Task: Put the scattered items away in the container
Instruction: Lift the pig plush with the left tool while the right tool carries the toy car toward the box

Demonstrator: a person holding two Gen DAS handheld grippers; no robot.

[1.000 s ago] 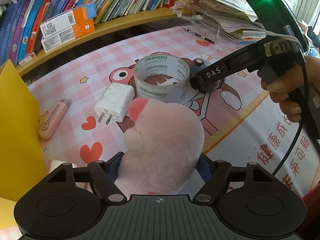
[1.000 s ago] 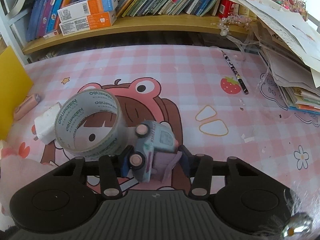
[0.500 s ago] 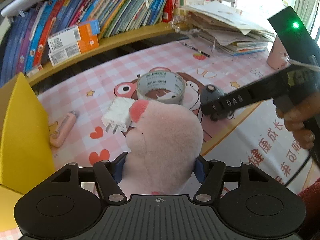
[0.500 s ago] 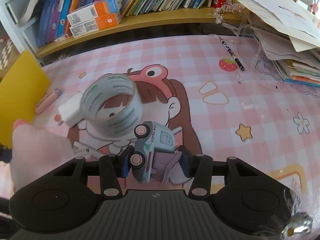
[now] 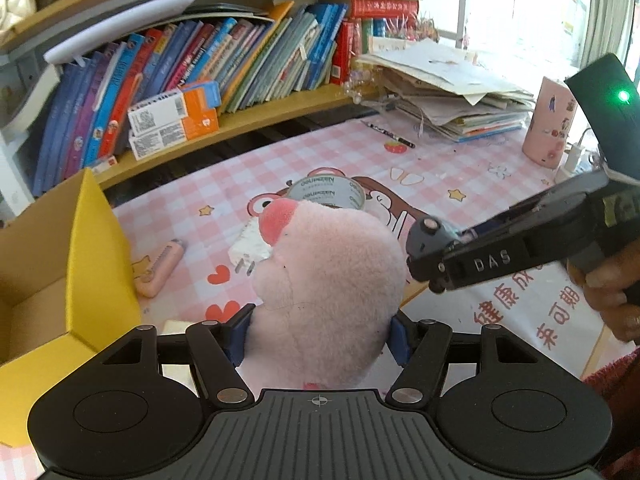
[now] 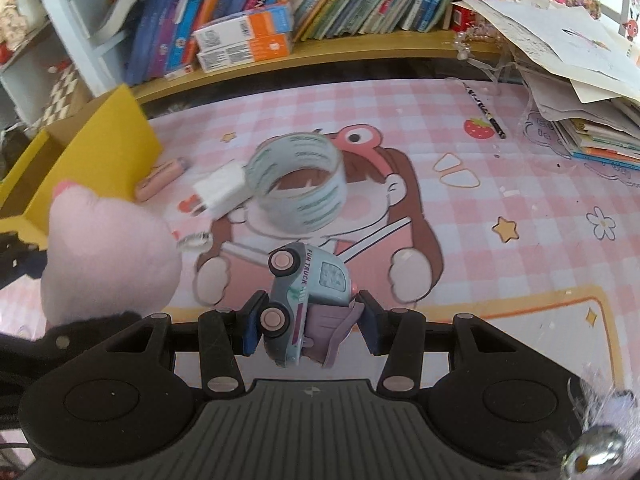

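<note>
My left gripper is shut on a pink plush toy, held up above the table. That plush toy also shows at the left of the right wrist view. My right gripper is shut on a small pale-blue toy truck, lifted off the mat. From the left wrist view the right gripper hangs at the right with the toy truck at its tip. An open yellow cardboard box stands at the left. On the mat lie a tape roll, a white charger plug and a pink utility knife.
A shelf of books runs along the back, with orange-and-white cartons on it. A heap of papers and a pen lie at the back right. A pink cup stands far right. A hand holds the right gripper.
Both grippers have risen off the table with their loads, the plush toy and the toy truck. The views have pulled back, and the yellow box now shows its open inside.
</note>
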